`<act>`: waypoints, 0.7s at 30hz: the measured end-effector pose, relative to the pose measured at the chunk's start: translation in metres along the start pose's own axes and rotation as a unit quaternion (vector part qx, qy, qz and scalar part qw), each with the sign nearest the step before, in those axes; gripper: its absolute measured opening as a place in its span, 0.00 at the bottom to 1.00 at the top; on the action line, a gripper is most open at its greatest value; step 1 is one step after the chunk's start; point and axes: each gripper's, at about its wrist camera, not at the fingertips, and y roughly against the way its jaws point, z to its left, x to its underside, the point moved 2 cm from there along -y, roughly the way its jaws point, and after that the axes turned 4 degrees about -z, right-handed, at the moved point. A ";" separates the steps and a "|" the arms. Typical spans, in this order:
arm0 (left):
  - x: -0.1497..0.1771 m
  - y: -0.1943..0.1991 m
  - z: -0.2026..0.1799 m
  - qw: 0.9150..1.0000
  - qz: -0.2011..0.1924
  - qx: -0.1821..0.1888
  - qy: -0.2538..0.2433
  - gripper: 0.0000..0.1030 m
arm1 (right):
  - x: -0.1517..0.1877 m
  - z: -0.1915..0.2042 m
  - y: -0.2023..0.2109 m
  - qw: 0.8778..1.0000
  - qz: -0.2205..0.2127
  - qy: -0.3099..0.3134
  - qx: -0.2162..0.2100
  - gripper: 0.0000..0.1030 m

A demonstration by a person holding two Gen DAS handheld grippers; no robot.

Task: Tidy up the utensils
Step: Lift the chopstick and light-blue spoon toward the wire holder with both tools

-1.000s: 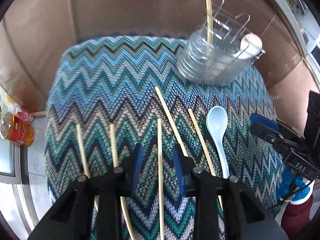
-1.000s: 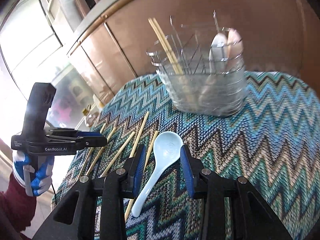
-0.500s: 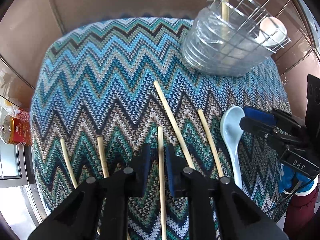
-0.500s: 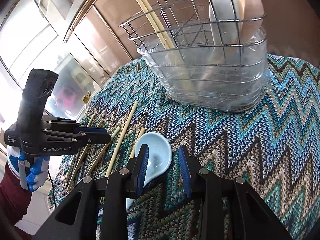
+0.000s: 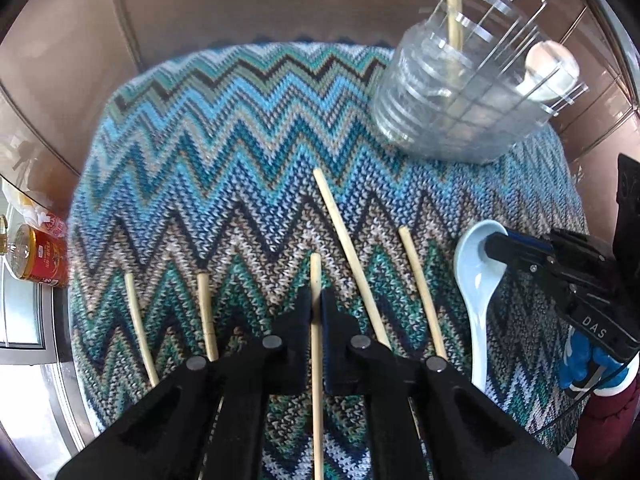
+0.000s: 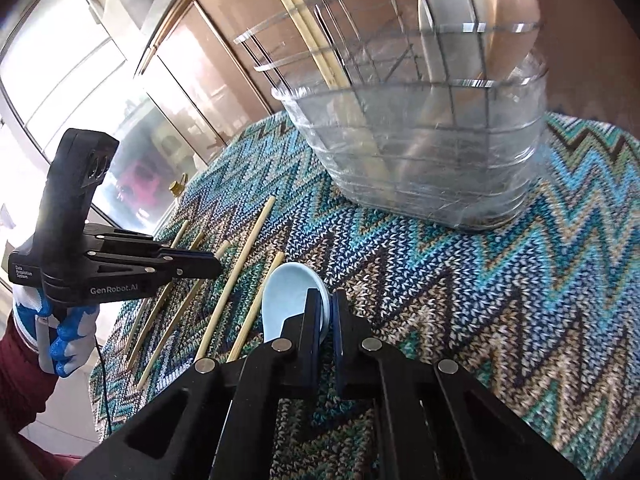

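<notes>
Zigzag-knit covered table (image 5: pixel 240 152), five chopsticks (image 5: pixel 344 240), pale blue spoon (image 5: pixel 476 276), clear utensil basket (image 5: pixel 452 120) on it

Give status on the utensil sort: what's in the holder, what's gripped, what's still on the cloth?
Done: the holder already has chopsticks and two spoons standing in it. In hand: the left gripper is shut on one chopstick, and the right gripper is shut on the blue spoon's rim. Left: four loose chopsticks on the cloth.
</notes>
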 end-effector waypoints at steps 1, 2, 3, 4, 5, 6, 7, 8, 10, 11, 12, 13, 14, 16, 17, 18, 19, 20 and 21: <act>0.001 0.007 0.000 1.000 -0.009 -0.001 0.001 0.04 | 0.000 0.001 0.004 1.000 -0.005 0.002 0.003 0.05; 0.003 0.013 0.001 1.000 -0.017 -0.003 0.001 0.04 | 0.001 0.004 0.010 1.000 -0.013 0.006 0.010 0.05; 0.005 0.021 0.000 1.000 -0.027 -0.005 0.001 0.04 | 0.001 0.008 0.017 1.000 -0.020 0.009 0.014 0.06; 0.007 0.030 0.000 0.999 -0.038 -0.005 0.002 0.04 | 0.001 0.009 0.026 0.999 -0.026 0.012 0.018 0.06; 0.009 0.039 0.000 0.999 -0.048 -0.006 0.003 0.04 | 0.001 0.012 0.032 0.999 -0.033 0.017 0.024 0.06; 0.013 0.048 -0.002 0.998 -0.061 -0.007 0.004 0.04 | 0.002 0.019 0.042 0.998 -0.043 0.023 0.033 0.06; 0.015 0.056 -0.002 0.997 -0.072 -0.007 0.005 0.04 | 0.004 0.020 0.052 0.998 -0.050 0.028 0.036 0.06; 0.017 0.064 -0.003 0.997 -0.083 -0.007 0.006 0.04 | 0.006 0.025 0.060 0.997 -0.058 0.031 0.040 0.06; 0.018 0.085 -0.005 0.994 -0.108 -0.004 0.010 0.04 | 0.008 0.034 0.077 0.995 -0.072 0.040 0.049 0.06; 0.020 0.096 -0.006 0.993 -0.120 -0.004 0.011 0.04 | 0.008 0.038 0.085 0.995 -0.078 0.043 0.053 0.06; 0.022 0.106 -0.006 0.991 -0.134 -0.003 0.011 0.04 | 0.009 0.043 0.093 0.994 -0.086 0.047 0.057 0.06; 0.024 0.121 -0.002 0.989 -0.146 -0.003 0.012 0.04 | 0.010 0.048 0.103 0.992 -0.094 0.051 0.061 0.06; 0.026 0.131 -0.002 0.988 -0.156 -0.002 0.013 0.04 | 0.012 0.049 0.115 0.991 -0.102 0.055 0.065 0.06; 0.030 0.153 -0.003 0.984 -0.179 0.002 0.016 0.04 | 0.013 0.061 0.130 0.988 -0.117 0.061 0.074 0.06; 0.033 0.164 -0.004 0.982 -0.190 0.004 0.017 0.04 | 0.013 0.063 0.139 0.988 -0.122 0.063 0.076 0.06; 0.034 0.173 -0.005 0.980 -0.199 0.007 0.019 0.04 | 0.014 0.068 0.147 0.986 -0.129 0.064 0.079 0.06; 0.037 0.182 -0.007 0.978 -0.207 0.009 0.019 0.04 | 0.014 0.073 0.156 0.985 -0.138 0.066 0.083 0.06; 0.039 0.192 -0.009 0.976 -0.217 0.013 0.020 0.04 | 0.013 0.079 0.162 0.983 -0.146 0.068 0.088 0.06; 0.040 0.199 -0.010 0.974 -0.225 0.015 0.020 0.04 | 0.012 0.082 0.168 0.981 -0.153 0.070 0.093 0.06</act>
